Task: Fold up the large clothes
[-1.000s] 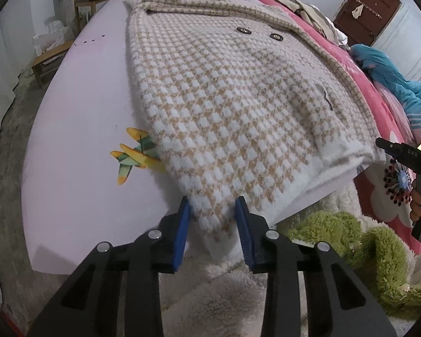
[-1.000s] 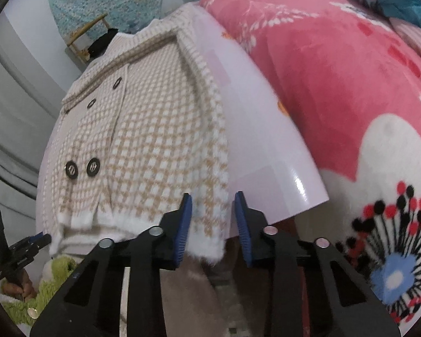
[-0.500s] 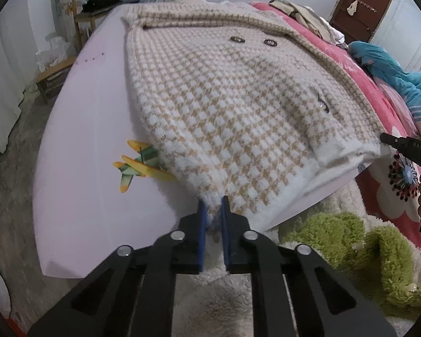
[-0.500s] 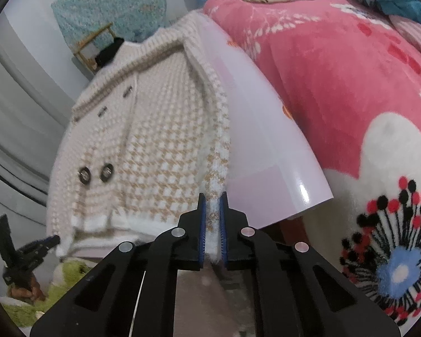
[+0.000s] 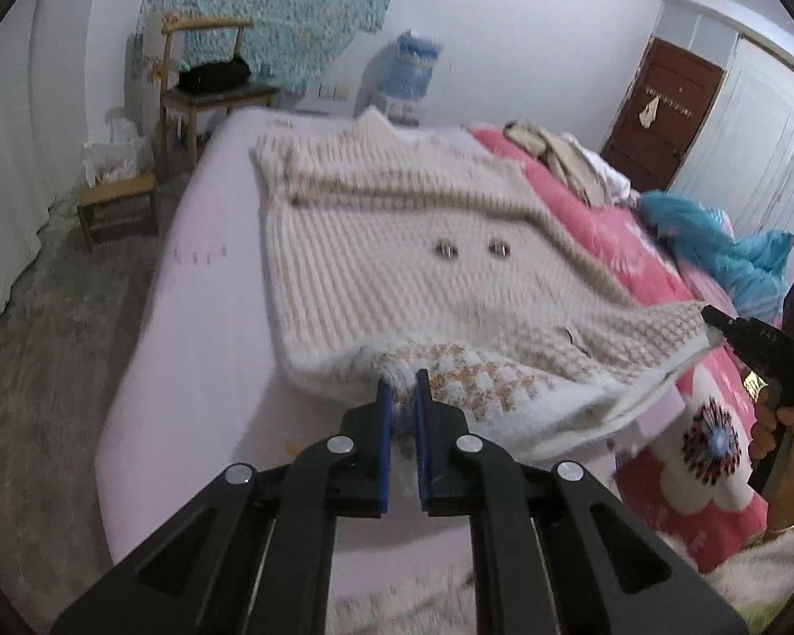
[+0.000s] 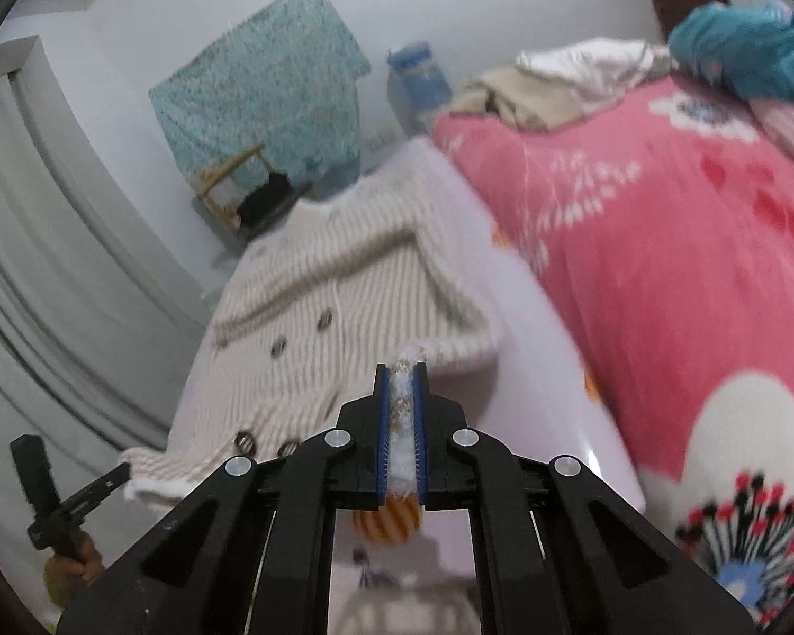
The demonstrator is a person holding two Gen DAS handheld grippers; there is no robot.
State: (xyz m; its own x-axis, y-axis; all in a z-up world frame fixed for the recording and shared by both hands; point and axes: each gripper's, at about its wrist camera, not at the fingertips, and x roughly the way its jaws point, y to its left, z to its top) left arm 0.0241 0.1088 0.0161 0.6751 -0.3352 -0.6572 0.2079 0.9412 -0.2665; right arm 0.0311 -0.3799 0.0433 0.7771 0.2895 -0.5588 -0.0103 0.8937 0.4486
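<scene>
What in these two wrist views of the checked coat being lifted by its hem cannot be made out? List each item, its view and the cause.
1. Checked coat: its weave, both views, smeared by motion blur.
2. Hem under the left tongs, left view: the fold hides the underside.
3. Orange striped print on the board, right view: mostly hidden by the right tongs.
4. Person's hand, left view: cut off by the edge.

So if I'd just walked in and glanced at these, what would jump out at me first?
Probably the big cream-and-tan checked knit coat spread on the pale pink board, its near hem lifted off the surface. Each corner is pinched by a black tool with blue pads: the left gripper and the right gripper. Right beside it, the bright pink flowered blanket shouts for attention.
</scene>
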